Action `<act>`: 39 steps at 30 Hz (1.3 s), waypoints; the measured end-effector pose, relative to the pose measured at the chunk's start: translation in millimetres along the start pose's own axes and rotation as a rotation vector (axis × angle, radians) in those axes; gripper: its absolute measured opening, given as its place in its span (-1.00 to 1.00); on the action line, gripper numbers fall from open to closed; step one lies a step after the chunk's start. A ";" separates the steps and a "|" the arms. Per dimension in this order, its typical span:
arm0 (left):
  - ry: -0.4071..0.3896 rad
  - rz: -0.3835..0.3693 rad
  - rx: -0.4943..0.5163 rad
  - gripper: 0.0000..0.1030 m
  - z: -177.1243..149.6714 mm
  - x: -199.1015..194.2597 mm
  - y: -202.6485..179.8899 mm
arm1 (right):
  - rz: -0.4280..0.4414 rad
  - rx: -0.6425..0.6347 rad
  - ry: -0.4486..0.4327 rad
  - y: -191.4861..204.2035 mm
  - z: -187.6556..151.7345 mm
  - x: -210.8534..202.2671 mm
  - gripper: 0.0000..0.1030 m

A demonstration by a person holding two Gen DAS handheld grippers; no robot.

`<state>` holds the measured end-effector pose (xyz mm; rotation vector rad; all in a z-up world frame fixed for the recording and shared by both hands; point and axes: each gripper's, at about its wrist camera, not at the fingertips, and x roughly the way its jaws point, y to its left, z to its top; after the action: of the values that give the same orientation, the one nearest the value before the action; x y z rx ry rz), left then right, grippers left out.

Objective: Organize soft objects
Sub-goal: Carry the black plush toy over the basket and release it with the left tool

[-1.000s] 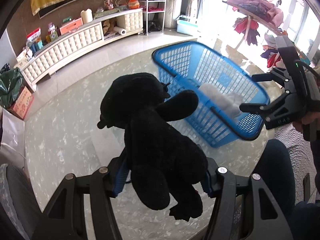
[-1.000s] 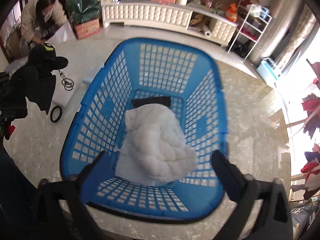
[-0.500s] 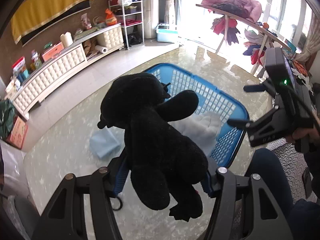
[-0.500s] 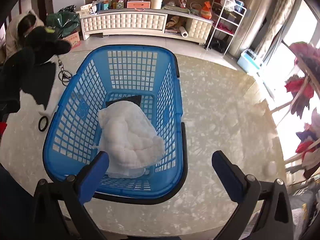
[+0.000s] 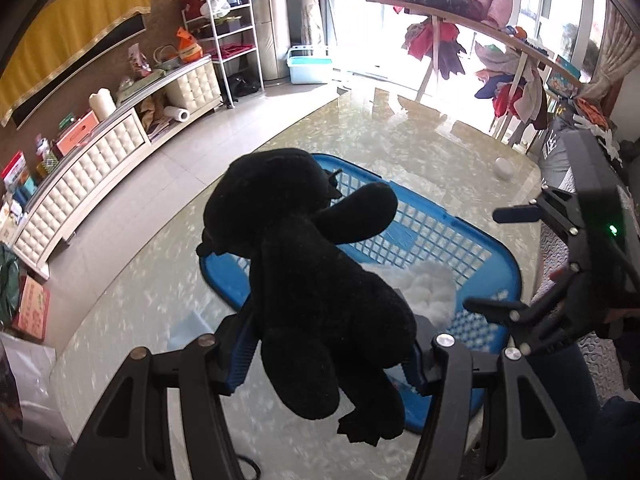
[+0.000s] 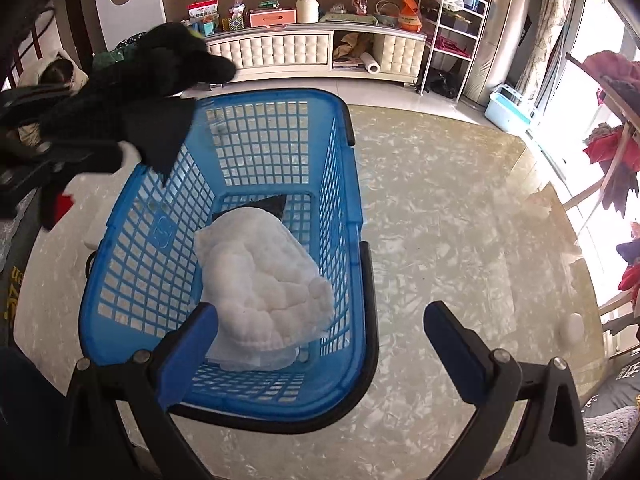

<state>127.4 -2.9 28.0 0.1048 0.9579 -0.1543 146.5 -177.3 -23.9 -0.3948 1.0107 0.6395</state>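
My left gripper (image 5: 328,360) is shut on a black plush toy (image 5: 312,272) and holds it in the air over the near edge of a blue plastic basket (image 5: 500,264). The toy also shows in the right wrist view (image 6: 132,92), above the basket's far left rim. The basket (image 6: 352,184) stands on the marble table and holds a white fluffy cloth (image 6: 260,280) over a dark item (image 6: 272,202). My right gripper (image 6: 320,344) is open and empty, at the basket's near right corner. It shows in the left wrist view (image 5: 504,260) at the right.
The marble table (image 6: 460,240) stretches to the right of the basket, with a small white object (image 6: 574,326) near its right edge. A pale blue cloth (image 5: 188,332) and a black ring (image 6: 90,266) lie left of the basket. A clothes rack (image 5: 460,20) stands beyond.
My left gripper has carried the black toy toward the basket, until it hangs over the basket's edge. My right gripper has drawn back and shifted right of the basket.
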 end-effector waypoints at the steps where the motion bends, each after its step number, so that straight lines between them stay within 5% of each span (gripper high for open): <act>1: 0.003 0.000 0.007 0.13 3.2 4.2 0.2 | -0.006 0.000 0.000 -0.9 0.0 1.7 1.00; 21: 0.100 -0.032 0.297 0.16 22.7 98.5 -14.5 | -0.033 0.079 0.074 -16.8 0.4 29.4 1.00; 33: 0.095 -0.150 0.273 0.21 34.6 104.6 6.4 | -0.001 0.106 0.083 -19.3 4.9 37.5 1.00; 39: 0.093 -0.137 0.294 0.24 33.9 107.6 0.5 | 0.016 0.111 0.087 -19.2 3.7 39.4 1.00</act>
<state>215.6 -16.9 -40.9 0.3194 1.0313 -0.4194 176.2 -177.5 -56.3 -0.3192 1.1278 0.5817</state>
